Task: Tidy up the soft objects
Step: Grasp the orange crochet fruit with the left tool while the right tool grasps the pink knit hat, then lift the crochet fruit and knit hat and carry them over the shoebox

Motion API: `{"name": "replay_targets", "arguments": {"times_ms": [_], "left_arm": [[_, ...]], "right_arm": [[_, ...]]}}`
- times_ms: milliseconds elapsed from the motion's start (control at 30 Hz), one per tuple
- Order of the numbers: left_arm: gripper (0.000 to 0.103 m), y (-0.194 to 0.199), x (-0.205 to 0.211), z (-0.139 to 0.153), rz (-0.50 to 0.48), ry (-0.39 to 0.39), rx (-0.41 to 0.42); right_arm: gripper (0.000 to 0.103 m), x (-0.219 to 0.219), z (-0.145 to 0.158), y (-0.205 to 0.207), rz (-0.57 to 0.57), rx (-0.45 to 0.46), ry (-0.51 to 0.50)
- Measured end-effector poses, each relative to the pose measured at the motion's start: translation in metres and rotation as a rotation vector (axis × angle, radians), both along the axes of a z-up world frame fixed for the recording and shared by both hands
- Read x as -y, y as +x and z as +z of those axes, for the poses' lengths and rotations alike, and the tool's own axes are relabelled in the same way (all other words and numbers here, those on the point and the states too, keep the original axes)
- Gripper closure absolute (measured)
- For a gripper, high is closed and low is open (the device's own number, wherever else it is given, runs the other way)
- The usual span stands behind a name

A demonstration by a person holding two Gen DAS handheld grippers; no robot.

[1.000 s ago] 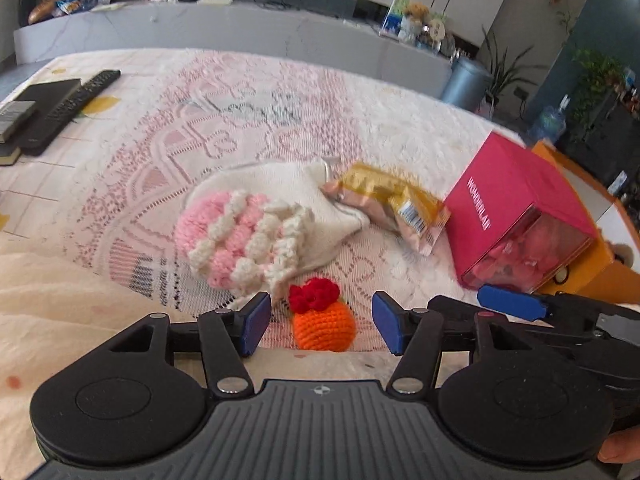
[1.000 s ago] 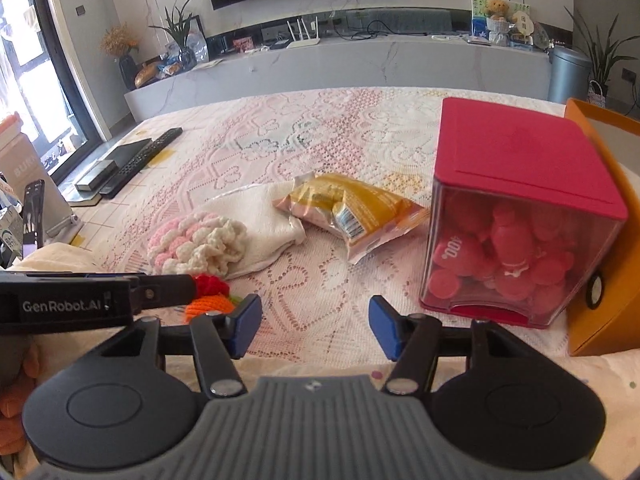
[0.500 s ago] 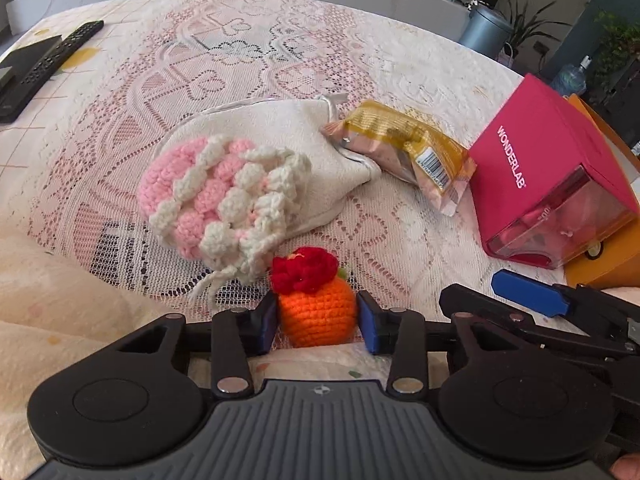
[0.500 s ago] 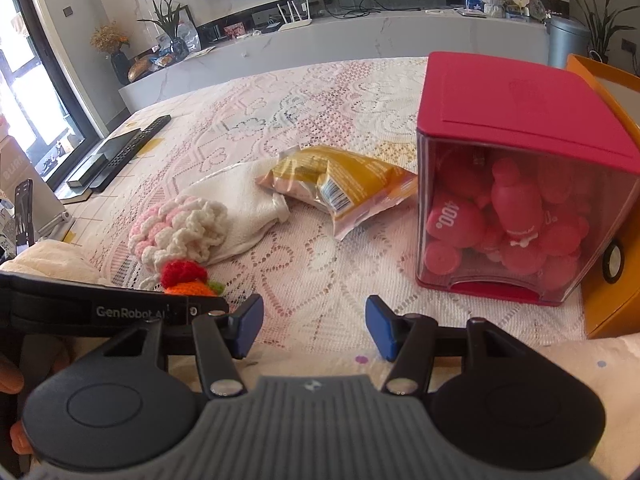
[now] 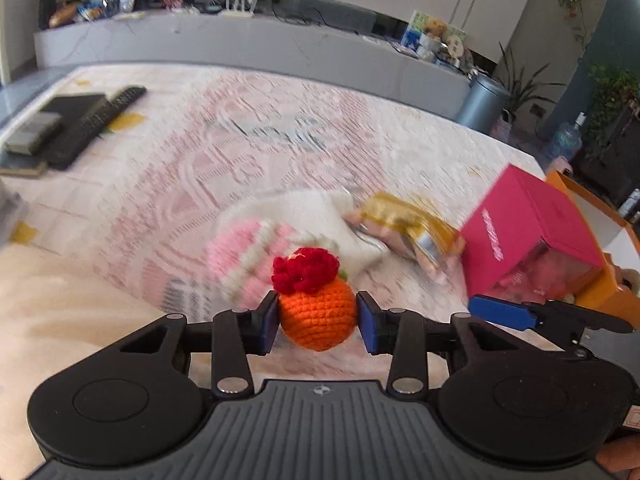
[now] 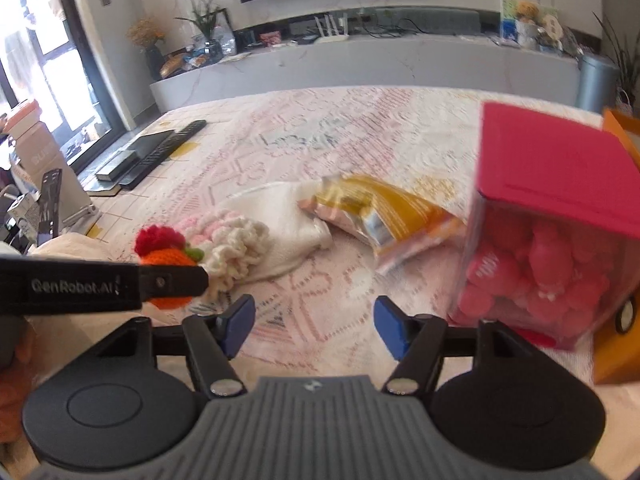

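My left gripper [image 5: 317,322] is shut on an orange crochet ball with a red top [image 5: 316,312] and holds it above the lace-covered table. The ball also shows in the right wrist view [image 6: 170,256], partly behind the left gripper's finger. Behind it lies a pink and white crochet piece [image 5: 244,256] on a white knitted pouch [image 5: 304,212]; both show in the right wrist view, crochet piece [image 6: 236,248] and pouch [image 6: 280,216]. My right gripper [image 6: 315,324] is open and empty, low over the table's near edge.
A yellow snack packet [image 6: 384,216] lies right of the pouch. A clear box with a red lid [image 6: 548,248] full of pink soft things stands at the right, an orange box [image 6: 616,344] beside it. Remotes and a dark tray [image 5: 76,128] sit at the far left.
My left gripper closed on the orange ball and lifted it off the table. The right gripper stayed open and shifted only slightly.
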State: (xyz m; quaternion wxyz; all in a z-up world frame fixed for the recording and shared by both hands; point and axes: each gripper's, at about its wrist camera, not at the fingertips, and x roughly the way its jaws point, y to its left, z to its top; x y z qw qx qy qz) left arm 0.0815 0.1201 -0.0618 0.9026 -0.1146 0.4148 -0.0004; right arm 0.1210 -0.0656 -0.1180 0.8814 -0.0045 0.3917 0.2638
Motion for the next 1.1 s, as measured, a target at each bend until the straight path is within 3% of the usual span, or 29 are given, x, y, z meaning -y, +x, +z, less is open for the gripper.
{"name": "replay_targets", "arguments": {"times_ms": [33, 100, 267, 500, 733, 833, 933, 1100], "left_arm": [[0.057, 0.001, -0.006, 0.003, 0.020, 0.018, 0.008], [0.057, 0.007, -0.020, 0.004, 0.061, 0.033, 0.002], [0.057, 0.012, -0.049, -0.002, 0.157, 0.034, -0.008], [0.057, 0.014, -0.067, -0.018, 0.211, -0.056, -0.037], [0.057, 0.014, -0.072, -0.023, 0.208, -0.084, -0.046], [0.057, 0.015, -0.072, -0.024, 0.203, -0.087, -0.049], [0.057, 0.015, -0.072, -0.024, 0.200, -0.093, -0.050], [0.057, 0.014, -0.072, -0.024, 0.207, -0.095, -0.043]], "right_arm": [[0.032, -0.006, 0.002, 0.001, 0.023, 0.014, -0.007], [0.016, -0.022, 0.005, 0.005, 0.068, 0.042, -0.026], [0.009, -0.062, 0.002, 0.020, 0.198, 0.045, -0.057], [0.009, -0.112, -0.008, 0.034, 0.364, 0.062, -0.158], [0.013, -0.135, -0.021, 0.051, 0.390, 0.031, -0.184], [0.022, -0.138, -0.024, 0.050, 0.387, 0.055, -0.212], [0.048, -0.138, -0.025, 0.050, 0.394, 0.051, -0.208], [0.068, -0.134, -0.018, 0.043, 0.369, 0.064, -0.183]]}}
